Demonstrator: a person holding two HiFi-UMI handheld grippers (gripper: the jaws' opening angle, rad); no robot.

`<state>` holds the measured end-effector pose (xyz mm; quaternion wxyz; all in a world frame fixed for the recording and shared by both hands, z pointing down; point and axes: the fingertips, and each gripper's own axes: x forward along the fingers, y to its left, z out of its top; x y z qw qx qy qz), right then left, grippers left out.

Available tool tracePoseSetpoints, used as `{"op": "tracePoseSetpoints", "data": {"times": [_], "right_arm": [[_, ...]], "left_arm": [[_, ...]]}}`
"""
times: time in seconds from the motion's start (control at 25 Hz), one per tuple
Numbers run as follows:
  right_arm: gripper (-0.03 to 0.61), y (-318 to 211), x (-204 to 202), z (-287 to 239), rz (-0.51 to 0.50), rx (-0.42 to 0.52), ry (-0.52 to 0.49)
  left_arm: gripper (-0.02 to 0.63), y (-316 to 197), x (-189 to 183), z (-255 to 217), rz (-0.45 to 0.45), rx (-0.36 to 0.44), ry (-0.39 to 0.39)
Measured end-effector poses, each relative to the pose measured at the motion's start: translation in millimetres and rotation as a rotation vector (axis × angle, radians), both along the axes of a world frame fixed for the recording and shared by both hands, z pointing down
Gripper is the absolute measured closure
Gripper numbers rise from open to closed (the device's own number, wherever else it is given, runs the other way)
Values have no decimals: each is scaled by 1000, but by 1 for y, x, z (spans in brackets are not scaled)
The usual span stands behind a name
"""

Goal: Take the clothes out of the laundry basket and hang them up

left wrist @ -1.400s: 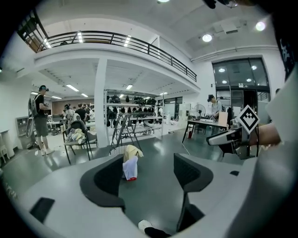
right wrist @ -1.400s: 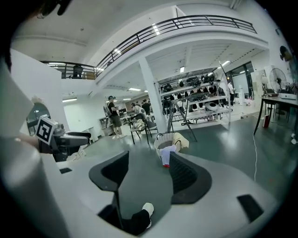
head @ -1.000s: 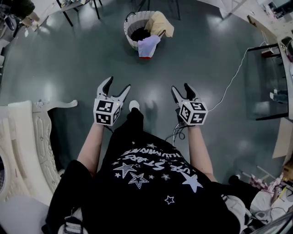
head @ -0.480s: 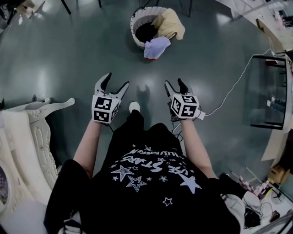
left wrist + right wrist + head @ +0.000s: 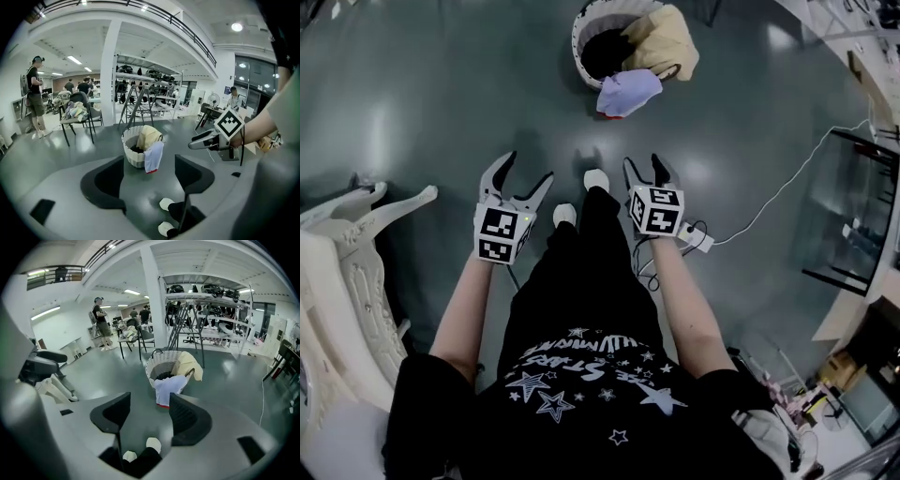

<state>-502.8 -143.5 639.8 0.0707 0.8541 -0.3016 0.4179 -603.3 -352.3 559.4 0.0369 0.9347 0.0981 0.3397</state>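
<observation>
The approach is judged in hand: the left hand-held gripper (image 5: 528, 169) and right hand-held gripper (image 5: 642, 161) are held open and empty, well short of the laundry basket (image 5: 577, 42) on the floor, whose draped lilac garment (image 5: 628, 92) must be reached next

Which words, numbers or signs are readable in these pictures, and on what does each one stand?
No text reads clearly.
Black shirt: white lettering among stars, upside down, too blurred to read.
Left gripper and right gripper: only black-and-white square markers, no letters.
</observation>
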Motion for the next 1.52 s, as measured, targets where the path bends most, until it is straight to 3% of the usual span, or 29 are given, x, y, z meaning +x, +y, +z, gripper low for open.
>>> {"op": "tracePoseSetpoints", "data": {"times": [0.12, 0.32, 0.52, 0.84, 1.24, 1.52], "right_arm": [[331, -4, 20, 46, 50, -32, 6], [341, -26, 45, 123, 12, -86, -19], [344, -47, 69, 201, -11, -132, -28], [358, -64, 91, 312, 9, -184, -89], [348, -67, 106, 406, 92, -245, -144], [355, -70, 125, 446, 227, -281, -123]], "left_arm": [[272, -6, 8, 27, -37, 4, -20], [272, -17, 11, 81, -136, 11, -83], [272, -20, 28, 142, -160, 36, -85], [272, -40, 52, 222, -249, -1, -96], [273, -45, 41, 294, -265, -31, -140], [273, -45, 34, 324, -280, -60, -170]]}}
